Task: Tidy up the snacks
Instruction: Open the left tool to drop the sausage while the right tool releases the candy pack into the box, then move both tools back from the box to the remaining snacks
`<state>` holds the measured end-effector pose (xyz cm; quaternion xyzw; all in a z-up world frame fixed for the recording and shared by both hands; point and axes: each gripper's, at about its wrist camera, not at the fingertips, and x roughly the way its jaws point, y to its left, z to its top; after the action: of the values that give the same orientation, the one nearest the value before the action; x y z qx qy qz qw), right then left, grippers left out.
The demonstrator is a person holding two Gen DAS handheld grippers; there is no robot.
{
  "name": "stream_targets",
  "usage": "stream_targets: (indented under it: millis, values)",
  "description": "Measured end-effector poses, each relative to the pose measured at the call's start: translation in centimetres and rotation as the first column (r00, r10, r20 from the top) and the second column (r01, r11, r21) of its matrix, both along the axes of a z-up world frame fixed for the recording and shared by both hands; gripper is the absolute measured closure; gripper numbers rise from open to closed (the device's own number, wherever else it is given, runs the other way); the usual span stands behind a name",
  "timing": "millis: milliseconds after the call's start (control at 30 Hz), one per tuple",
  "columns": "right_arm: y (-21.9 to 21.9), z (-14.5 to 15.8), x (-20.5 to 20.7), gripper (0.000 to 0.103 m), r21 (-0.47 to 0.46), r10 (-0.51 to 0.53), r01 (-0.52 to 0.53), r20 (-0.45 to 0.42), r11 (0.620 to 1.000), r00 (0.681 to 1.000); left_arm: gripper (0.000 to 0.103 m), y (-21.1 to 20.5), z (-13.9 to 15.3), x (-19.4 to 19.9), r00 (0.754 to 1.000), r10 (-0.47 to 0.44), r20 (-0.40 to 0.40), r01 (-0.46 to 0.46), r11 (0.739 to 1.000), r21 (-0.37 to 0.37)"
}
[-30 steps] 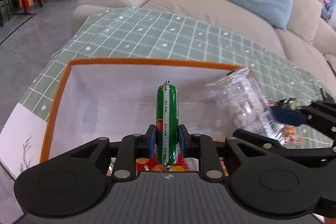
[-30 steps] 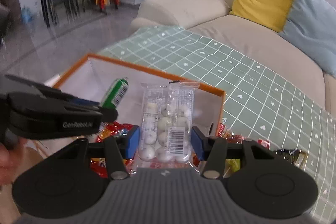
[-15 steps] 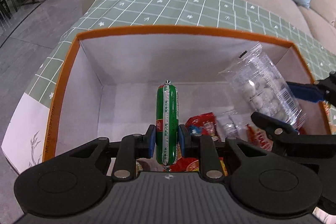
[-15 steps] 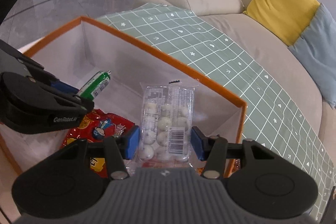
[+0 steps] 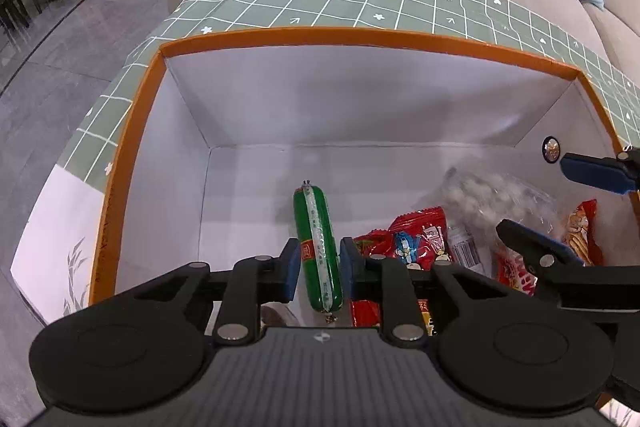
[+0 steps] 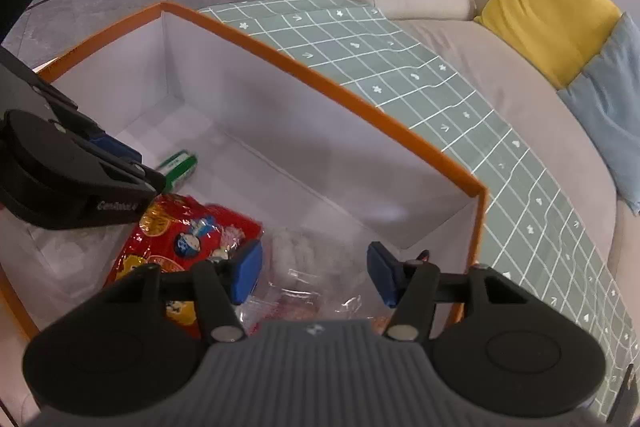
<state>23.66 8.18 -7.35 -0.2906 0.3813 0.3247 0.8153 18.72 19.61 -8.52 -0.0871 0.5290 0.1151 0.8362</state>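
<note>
Hovering over the orange-rimmed box, L gripper has just been opening – green sausage sits loose between its pads, tilted. R gripper has also been opening, jaws wide, clear candy bag blurred below them. Red snack packs w/ cartoon print lie beside. "GenRobot" is readable on the L gripper's side.

clear candy bag motion-blurred; green sausage half hidden behind left tool.

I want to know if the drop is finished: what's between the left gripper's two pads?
The green sausage, tilted, in the left wrist view; the left gripper has just been opening.
</note>
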Motion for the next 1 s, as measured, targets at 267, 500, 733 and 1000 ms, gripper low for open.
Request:
stream_targets:
  millis: [267,500,733,1000]
  values:
    - [-2.3,2.5,-0.8,0.029,0.093,-0.037,0.035,0.023,0.995,0.999,0.047,-0.8,2.7,-2.0,0.992,0.009,0.127,-0.009,1.0,-0.007]
    - [-7.3,5.5,-2.1,0.022,0.261,-0.12,0.101,0.059,0.96,0.991,0.042,-3.2,5.4,-3.7,0.955,-0.026,0.295,0.029,1.0,-0.005]
    - [-13.0,6.8,-3.6,0.02,0.371,-0.204,0.161,0.08,0.915,0.976,0.041,-7.0,7.3,-4.4,0.907,-0.133,0.399,0.129,0.991,0.036]
    - [-19.7,6.1,-4.8,0.017,0.403,-0.298,0.244,0.077,0.882,0.951,0.037,-13.6,7.6,-4.1,0.855,-0.332,0.398,0.308,0.943,0.125]
